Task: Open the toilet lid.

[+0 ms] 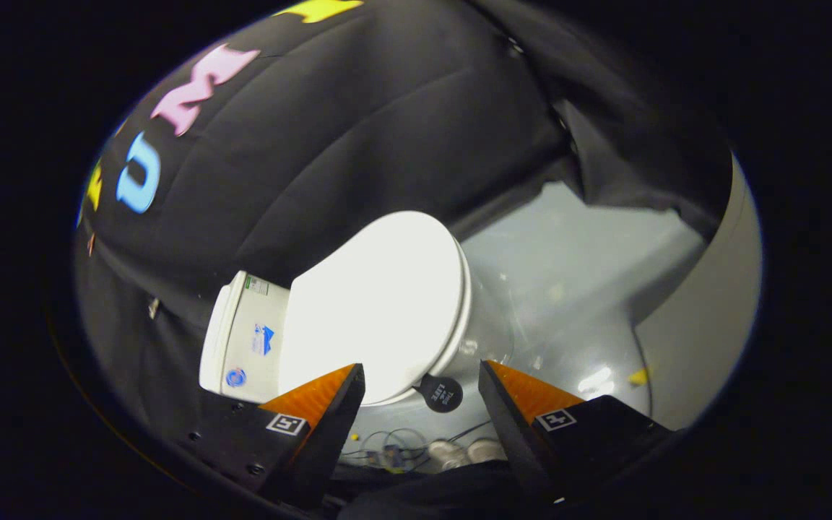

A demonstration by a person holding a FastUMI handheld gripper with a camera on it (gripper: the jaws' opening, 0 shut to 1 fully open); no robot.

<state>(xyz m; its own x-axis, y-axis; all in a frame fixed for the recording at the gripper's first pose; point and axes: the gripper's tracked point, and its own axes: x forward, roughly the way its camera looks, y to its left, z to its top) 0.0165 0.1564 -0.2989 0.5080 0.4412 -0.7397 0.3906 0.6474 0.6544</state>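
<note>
Claw (422, 381) fingers spread apart, gripping nothing. Toilet (358, 318) sits just beyond the fingertips on the grey floor (575, 267), white lid (376, 303) closed flat. Tank (243, 339) on the left against the black cloth wall (358, 130). Small round black tag (438, 393) hangs at the lid's near rim, between the fingers, untouched. Loose wires (394, 451) on the floor nearer in.

Harsh glare blows out the toilet lid (380, 303) (fisheye bending edges), surroundings dim, slightly blurred.
</note>
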